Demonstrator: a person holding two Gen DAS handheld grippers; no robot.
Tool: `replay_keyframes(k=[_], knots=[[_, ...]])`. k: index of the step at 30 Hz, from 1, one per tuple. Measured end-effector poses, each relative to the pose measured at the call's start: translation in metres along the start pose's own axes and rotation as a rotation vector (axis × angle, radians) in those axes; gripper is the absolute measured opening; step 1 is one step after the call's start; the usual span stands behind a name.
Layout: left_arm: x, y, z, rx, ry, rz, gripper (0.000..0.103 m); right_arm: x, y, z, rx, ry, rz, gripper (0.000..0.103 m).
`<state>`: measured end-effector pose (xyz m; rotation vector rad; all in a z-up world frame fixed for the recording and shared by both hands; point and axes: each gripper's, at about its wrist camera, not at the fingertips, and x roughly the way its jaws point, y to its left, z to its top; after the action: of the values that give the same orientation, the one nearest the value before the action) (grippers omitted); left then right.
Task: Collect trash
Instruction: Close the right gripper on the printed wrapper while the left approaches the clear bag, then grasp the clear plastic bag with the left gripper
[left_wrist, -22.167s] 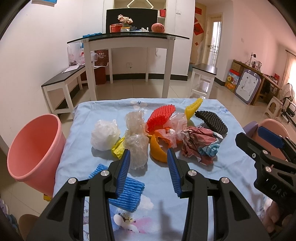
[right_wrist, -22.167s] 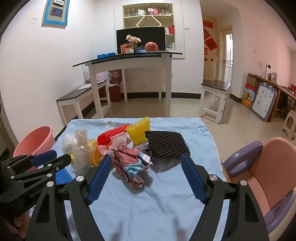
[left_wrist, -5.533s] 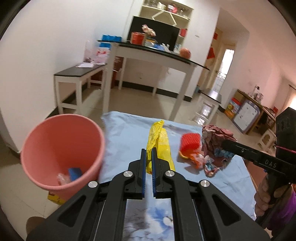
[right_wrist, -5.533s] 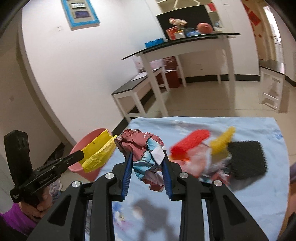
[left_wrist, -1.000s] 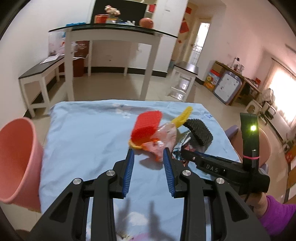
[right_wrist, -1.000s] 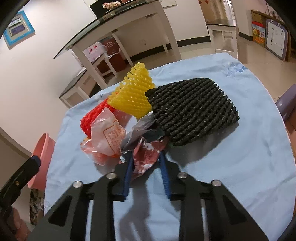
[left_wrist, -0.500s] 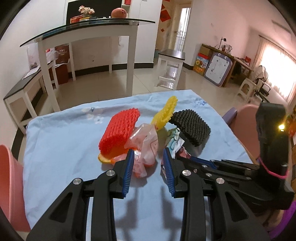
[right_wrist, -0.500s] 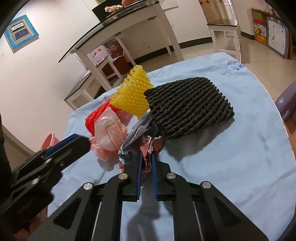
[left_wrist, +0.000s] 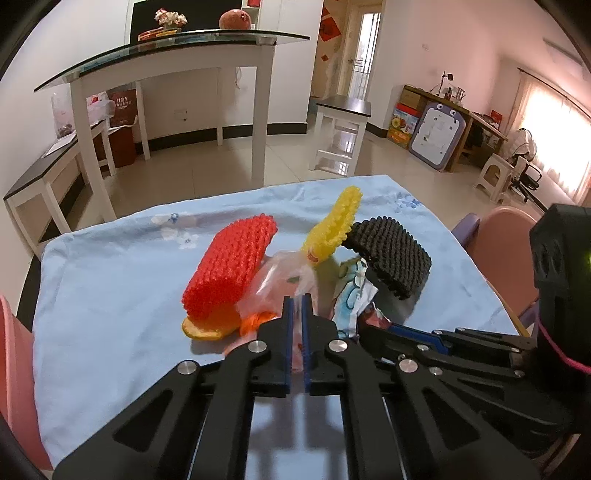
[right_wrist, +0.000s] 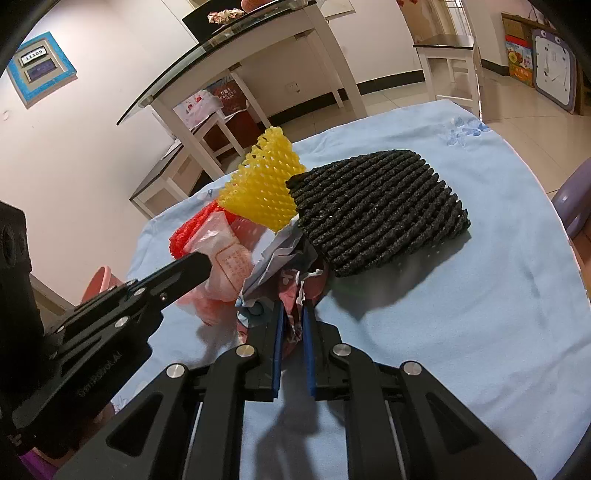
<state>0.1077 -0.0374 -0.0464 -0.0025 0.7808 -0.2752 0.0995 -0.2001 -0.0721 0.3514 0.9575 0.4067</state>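
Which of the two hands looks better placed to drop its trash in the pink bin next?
Left, probably: the left hand-held gripper is shut on the clear plastic bag, and the pink bin stands on its side.

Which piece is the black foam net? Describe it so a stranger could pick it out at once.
Start at the blue tablecloth and find the heap of trash in its middle. The black foam net lies flat at the heap's right edge, beside the upright yellow foam net. It is the only black piece, ribbed and the widest.
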Motion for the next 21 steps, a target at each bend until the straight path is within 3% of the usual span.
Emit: replay_keyframes(k=[15, 21], knots=[[-0.059, 0.015, -0.014, -0.096, -0.068, -0.012, 0.003, -0.02, 0.01, -0.008, -0.051, -0.025, 0.009, 0.009], [-0.055, 0.018, -0.015, -0.116, -0.018, 0.014, 0.003, -0.031, 0.012, -0.012, -0.058, -0.038, 0.012, 0.009]])
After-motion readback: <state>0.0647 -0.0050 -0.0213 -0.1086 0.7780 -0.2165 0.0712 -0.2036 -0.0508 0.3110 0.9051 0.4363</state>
